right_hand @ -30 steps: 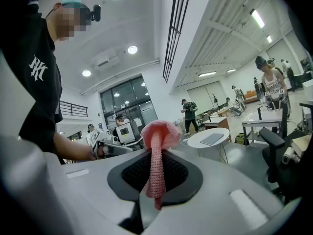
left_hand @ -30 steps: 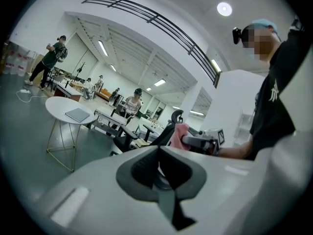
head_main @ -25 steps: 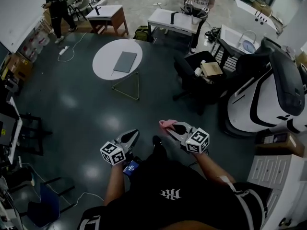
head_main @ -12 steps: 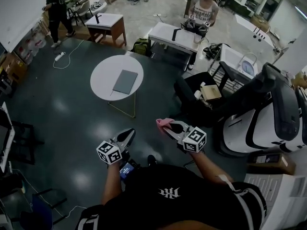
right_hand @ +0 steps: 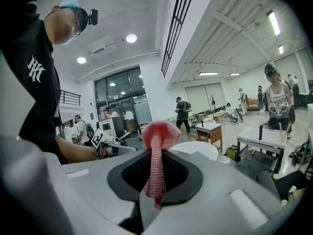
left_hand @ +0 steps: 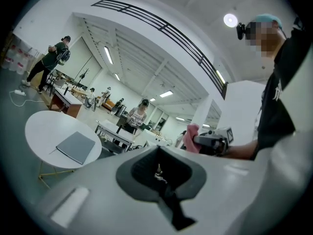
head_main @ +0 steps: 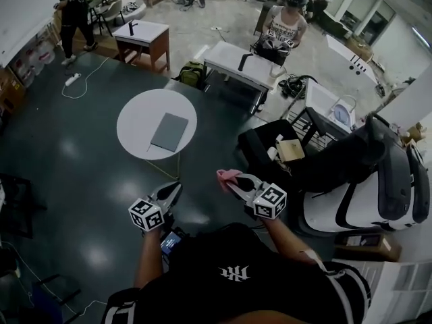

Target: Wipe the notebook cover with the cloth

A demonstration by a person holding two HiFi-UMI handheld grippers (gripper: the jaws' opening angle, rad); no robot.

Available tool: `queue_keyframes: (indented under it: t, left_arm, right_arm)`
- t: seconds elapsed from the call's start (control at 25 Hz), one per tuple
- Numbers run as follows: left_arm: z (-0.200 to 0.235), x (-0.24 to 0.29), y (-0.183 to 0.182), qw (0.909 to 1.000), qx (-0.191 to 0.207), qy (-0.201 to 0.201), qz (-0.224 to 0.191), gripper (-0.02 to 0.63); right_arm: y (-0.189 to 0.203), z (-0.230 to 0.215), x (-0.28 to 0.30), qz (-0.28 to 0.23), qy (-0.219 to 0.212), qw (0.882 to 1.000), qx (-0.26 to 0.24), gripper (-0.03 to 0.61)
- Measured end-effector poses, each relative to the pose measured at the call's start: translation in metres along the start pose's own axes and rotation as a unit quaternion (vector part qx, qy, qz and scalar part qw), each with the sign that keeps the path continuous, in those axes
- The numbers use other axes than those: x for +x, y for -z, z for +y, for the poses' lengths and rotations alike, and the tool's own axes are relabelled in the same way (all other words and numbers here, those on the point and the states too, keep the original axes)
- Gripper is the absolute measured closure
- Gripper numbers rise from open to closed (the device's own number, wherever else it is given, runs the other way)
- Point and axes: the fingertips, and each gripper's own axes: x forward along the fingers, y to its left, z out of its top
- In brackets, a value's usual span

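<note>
Pink cloth [right_hand: 155, 153] clamped in right gripper [head_main: 231, 181] | left gripper [head_main: 174, 189] closed, empty | notebook [head_main: 169, 131] nearer than before

Notebook [head_main: 169, 131]: grey, closed, lying flat on the round white table [head_main: 135, 117] at far left, right of the tabletop's centre, edges skewed to the view. Cloth [head_main: 227, 175]: pink knit, bunched, pinched in the right gripper [head_main: 234, 183] jaws, wad poking past the tips. It's in the air near the person, well apart from Notebook.
</note>
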Motion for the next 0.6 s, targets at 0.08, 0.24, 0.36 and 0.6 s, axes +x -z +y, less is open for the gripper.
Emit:
queue_keyframes:
  t: [0.08,0.24,0.36,0.6]
  left_arm:
    - [0.016,0.009,-0.006,1.0000,-0.003,-0.006,-0.003,0.623]
    - [0.061,0.021,-0.029,0.9985,-0.033,-0.033,-0.028,0.623]
    - [0.098,0.037,-0.041,0.9970,-0.028,-0.064,-0.033,0.623]
    - [0.186,0.083,-0.059,0.9887,-0.048,-0.140,-0.027,0.621]
  right_arm:
    - [0.001,-0.020,0.007,0.006,0.006,1.000,0.009,0.543]
    - [-0.003,-0.068,0.042,0.022,-0.001,1.000,0.012,0.542]
    - [-0.010,-0.111,0.083,0.028,-0.025,0.999,0.008,0.543]
    - [-0.029,-0.202,0.186,0.056,-0.102,0.993,0.010,0.543]
